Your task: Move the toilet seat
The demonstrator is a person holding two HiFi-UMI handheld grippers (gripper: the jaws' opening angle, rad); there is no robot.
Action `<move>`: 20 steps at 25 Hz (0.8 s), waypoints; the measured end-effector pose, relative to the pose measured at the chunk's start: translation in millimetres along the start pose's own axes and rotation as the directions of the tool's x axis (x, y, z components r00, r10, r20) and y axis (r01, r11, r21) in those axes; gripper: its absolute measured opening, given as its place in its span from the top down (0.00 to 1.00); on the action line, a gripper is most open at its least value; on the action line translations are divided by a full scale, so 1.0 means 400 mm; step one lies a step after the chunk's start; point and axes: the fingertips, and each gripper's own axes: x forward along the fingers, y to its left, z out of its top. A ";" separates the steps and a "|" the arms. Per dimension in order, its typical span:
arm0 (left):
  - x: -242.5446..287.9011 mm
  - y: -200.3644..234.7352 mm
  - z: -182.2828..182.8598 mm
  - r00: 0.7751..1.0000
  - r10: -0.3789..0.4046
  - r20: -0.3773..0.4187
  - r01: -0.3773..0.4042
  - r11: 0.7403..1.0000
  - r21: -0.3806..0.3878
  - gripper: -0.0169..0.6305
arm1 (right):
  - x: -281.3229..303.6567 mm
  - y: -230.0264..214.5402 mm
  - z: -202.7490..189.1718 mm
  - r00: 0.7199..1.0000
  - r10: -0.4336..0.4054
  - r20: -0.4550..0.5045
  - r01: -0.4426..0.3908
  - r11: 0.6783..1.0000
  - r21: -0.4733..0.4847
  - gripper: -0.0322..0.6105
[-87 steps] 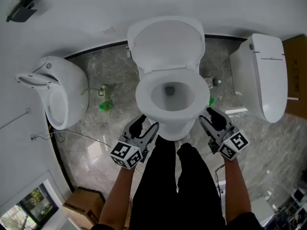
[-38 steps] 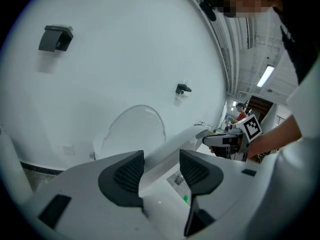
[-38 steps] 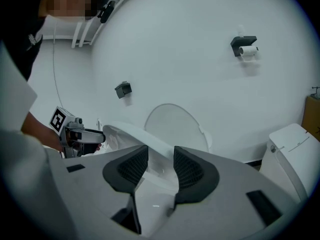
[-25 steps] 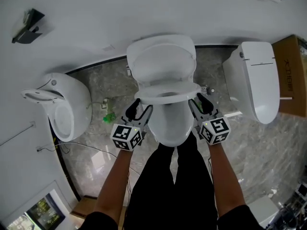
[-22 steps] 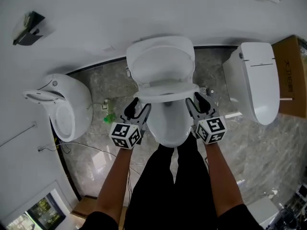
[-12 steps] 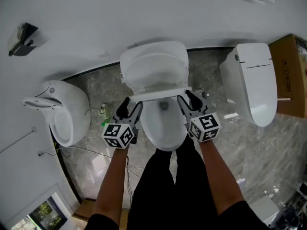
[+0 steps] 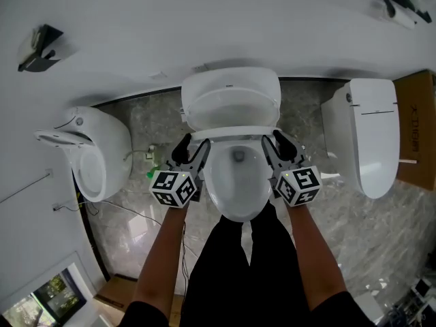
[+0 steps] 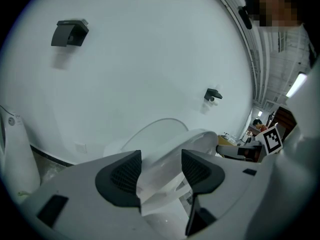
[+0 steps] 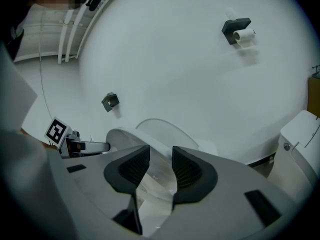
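Observation:
The white toilet (image 7: 238, 182) stands in the middle of the head view with its lid (image 7: 230, 99) up against the wall. The toilet seat (image 7: 231, 133) is raised steeply, close to the lid. My left gripper (image 7: 192, 145) grips the seat's left rim and my right gripper (image 7: 274, 142) its right rim. In the left gripper view the seat rim (image 8: 175, 149) runs between the two pads of that gripper (image 8: 161, 169). In the right gripper view the rim (image 9: 125, 136) passes between the narrow-set pads of that gripper (image 9: 160, 166), whose jaws have just been closing on it.
A second white toilet (image 7: 88, 152) stands at the left and a third (image 7: 371, 135) at the right beside a cardboard box (image 7: 417, 128). Something small and green (image 7: 151, 172) and cables lie on the grey marble floor. The person's black trousers (image 7: 238, 271) are right in front of the bowl.
The seat has swung up from half raised to nearly against the lid. Both grippers have moved with it, away from the person and toward the wall.

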 end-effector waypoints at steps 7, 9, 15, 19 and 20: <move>0.042 0.017 0.023 1.000 0.013 0.005 -0.013 1.000 -0.008 0.58 | 0.036 -0.029 0.022 1.000 -0.001 0.000 0.001 1.000 0.025 0.72; 0.050 0.026 0.029 1.000 0.016 0.006 -0.016 1.000 -0.007 0.58 | 0.048 -0.031 0.026 1.000 -0.005 0.002 0.005 0.999 0.036 0.72; 0.082 0.049 0.050 0.999 0.028 0.023 -0.027 0.999 -0.046 0.58 | 0.084 -0.050 0.044 1.000 -0.010 0.004 0.009 0.998 0.060 0.73; 0.103 0.062 0.062 0.999 0.038 0.019 -0.037 0.999 -0.030 0.58 | 0.106 -0.059 0.054 1.000 -0.011 -0.006 0.011 0.998 0.059 0.73; 0.108 0.064 0.063 0.999 0.039 0.018 -0.038 0.999 -0.027 0.58 | 0.110 -0.061 0.056 1.000 -0.011 -0.011 0.012 0.998 0.058 0.73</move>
